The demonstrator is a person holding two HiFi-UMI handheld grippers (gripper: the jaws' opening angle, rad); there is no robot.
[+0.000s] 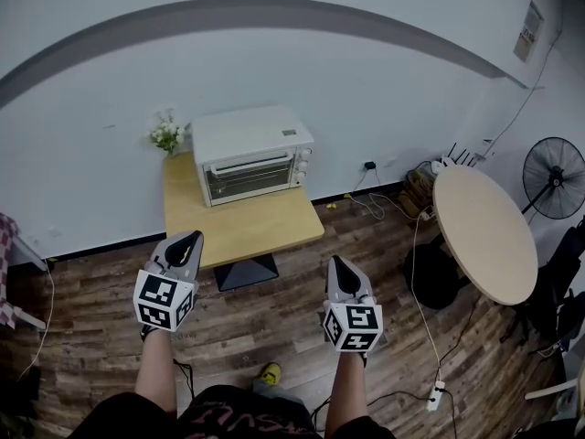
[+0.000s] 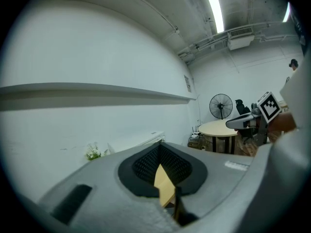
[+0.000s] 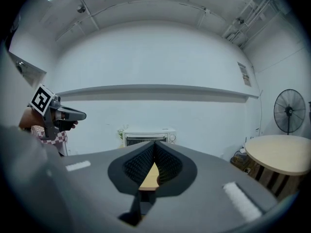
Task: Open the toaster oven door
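A white toaster oven (image 1: 251, 154) stands at the back of a square wooden table (image 1: 265, 222) against the wall, its glass door closed. My left gripper (image 1: 190, 238) hovers over the table's near left corner, jaws shut and empty. My right gripper (image 1: 335, 262) hangs over the floor just off the table's near right corner, also shut with nothing in it. In the right gripper view the oven (image 3: 148, 136) shows straight ahead beyond the closed jaw tips (image 3: 155, 143). In the left gripper view only the oven's top edge (image 2: 153, 137) peeks above the closed jaws (image 2: 160, 144).
A small pot of white flowers (image 1: 166, 133) sits left of the oven. A round wooden table (image 1: 484, 231) and a standing fan (image 1: 554, 177) are at the right. Cables and a power strip (image 1: 437, 396) lie on the wood floor. The person's shoe (image 1: 268, 373) shows below.
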